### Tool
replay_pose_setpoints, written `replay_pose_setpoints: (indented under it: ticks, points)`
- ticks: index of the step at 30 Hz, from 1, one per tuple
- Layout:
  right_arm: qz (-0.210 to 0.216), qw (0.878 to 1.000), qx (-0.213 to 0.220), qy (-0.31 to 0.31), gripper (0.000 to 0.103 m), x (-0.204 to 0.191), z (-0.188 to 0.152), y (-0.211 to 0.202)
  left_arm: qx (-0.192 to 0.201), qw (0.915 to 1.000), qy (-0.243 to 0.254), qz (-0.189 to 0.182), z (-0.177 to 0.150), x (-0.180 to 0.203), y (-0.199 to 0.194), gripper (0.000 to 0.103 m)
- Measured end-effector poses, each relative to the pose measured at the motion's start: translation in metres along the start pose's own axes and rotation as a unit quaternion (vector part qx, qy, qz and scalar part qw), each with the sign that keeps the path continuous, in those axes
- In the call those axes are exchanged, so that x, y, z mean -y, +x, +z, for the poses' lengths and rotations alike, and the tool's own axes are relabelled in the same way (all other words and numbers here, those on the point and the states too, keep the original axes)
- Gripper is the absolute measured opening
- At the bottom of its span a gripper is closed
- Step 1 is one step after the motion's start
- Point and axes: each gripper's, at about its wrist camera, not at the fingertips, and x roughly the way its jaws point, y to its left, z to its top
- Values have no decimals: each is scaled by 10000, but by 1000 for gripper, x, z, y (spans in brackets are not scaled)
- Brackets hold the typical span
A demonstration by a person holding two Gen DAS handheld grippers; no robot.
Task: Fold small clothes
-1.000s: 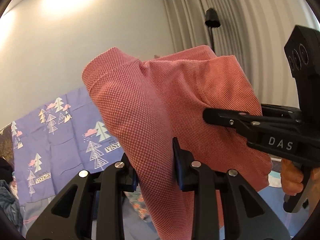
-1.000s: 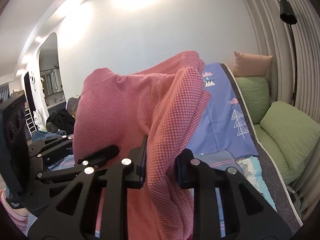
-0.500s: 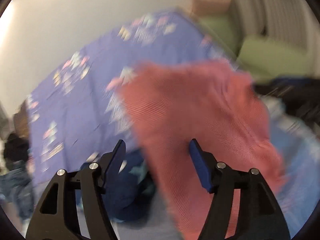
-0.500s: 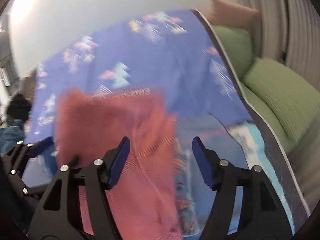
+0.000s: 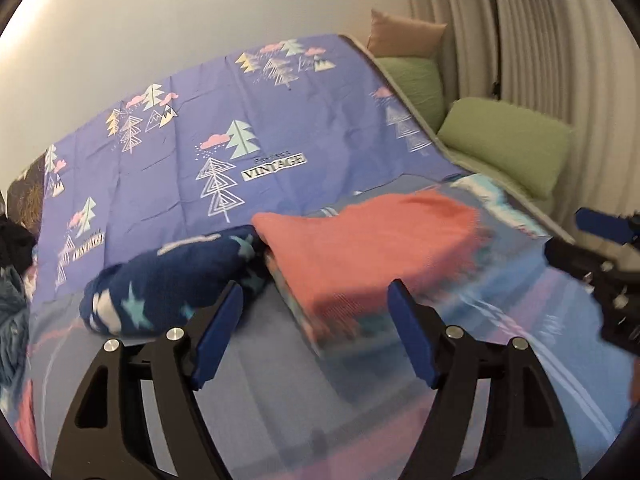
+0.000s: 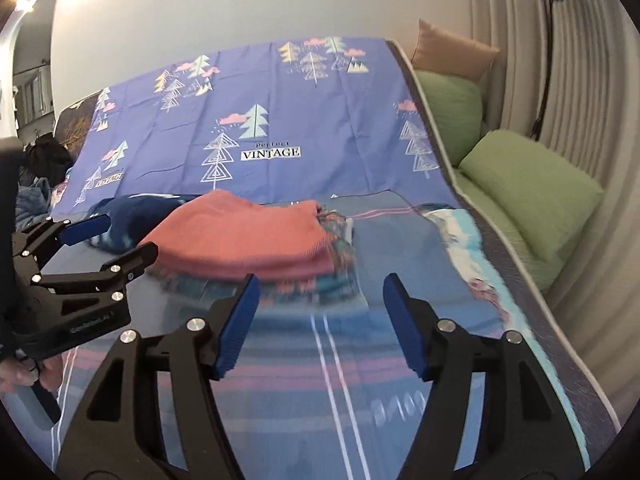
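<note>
My left gripper [image 5: 314,334] jaws spread wide, nothing between the pads. Just past them the pink garment [image 5: 372,248] lies folded on a patterned stack [image 5: 316,326], blurred at the near edge. Navy star fleece [image 5: 172,276] bunched up touching its left side. All on a striped blanket [image 5: 500,344]; purple sheet [image 5: 280,120] with trees behind. Green cushions [image 5: 504,144] far right. Right gripper [image 5: 600,248] at the right edge, jaws apart too.

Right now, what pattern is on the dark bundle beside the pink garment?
Navy bundle with pale stars, clearest in the left wrist view.
</note>
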Motion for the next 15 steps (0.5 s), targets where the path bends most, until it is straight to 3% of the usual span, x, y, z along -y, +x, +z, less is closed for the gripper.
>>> replay_pose_setpoints:
  ticks: [2, 4, 15]
  points:
    - [21, 9999, 152, -60, 68, -3, -11, -27, 149, 9996, -159, -206, -9, 6, -32, 88]
    - [-128, 9995, 279, -90, 68, -7, -21, -54, 267, 9989, -264, -267, -19, 12, -63, 89]
    - [-165, 9982, 470, 337, 74, -19, -50, -168, 755, 9971, -53, 4, -52, 33, -185, 101]
